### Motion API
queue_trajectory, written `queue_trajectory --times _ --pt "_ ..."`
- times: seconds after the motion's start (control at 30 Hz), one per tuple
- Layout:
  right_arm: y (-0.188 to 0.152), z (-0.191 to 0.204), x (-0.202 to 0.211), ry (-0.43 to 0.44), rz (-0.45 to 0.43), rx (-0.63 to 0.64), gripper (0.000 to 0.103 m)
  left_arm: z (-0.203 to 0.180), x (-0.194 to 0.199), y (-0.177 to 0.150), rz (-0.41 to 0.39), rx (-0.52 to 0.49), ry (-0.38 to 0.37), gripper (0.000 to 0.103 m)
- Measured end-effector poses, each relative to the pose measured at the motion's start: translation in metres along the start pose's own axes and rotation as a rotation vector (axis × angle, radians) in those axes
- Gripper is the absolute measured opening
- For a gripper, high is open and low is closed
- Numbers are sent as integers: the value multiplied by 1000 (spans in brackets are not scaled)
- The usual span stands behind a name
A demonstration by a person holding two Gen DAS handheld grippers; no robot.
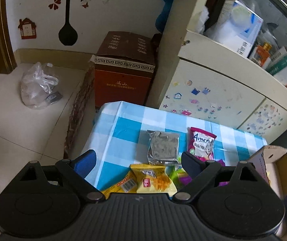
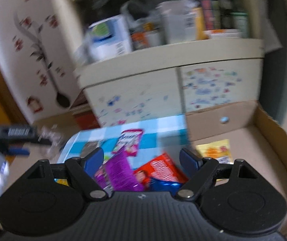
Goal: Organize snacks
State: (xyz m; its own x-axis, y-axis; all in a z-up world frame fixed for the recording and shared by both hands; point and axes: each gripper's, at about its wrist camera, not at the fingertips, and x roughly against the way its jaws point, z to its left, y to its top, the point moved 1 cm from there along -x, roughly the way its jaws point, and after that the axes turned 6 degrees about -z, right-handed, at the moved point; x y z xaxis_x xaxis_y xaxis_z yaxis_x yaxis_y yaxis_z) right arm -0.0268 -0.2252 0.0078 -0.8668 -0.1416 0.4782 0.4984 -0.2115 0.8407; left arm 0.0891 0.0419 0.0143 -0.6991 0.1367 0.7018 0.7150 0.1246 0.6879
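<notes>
Both tools apart, empty: left tool [image 1: 138, 161] over yellow packets [image 1: 153, 180] mid-frame, right tool [image 2: 141, 158] above loose snacks beside cardboard box [image 2: 263, 136], ready for sorting.

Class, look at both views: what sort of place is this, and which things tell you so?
Probably a lived-in home: wall decals, a sticker-covered cupboard cluttered with boxes, and a checked tablecloth.
</notes>
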Motion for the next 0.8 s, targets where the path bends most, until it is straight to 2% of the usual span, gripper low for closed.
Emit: queue_trajectory --times 0.2,0.4,0.57,0.8 --pt "-18 23 -33 18 69 117 82 -1 -22 -3 46 -11 -6 94" --pt "-37 44 -59 20 103 240 82 -4 -53 -18 176 37 -60 94" --pt "-50 61 -73 8 119 354 82 -14 -69 -27 191 -33 -32 94" --pt "-57 65 -87 -13 140 376 83 -21 -86 -37 231 -97 -29 94"
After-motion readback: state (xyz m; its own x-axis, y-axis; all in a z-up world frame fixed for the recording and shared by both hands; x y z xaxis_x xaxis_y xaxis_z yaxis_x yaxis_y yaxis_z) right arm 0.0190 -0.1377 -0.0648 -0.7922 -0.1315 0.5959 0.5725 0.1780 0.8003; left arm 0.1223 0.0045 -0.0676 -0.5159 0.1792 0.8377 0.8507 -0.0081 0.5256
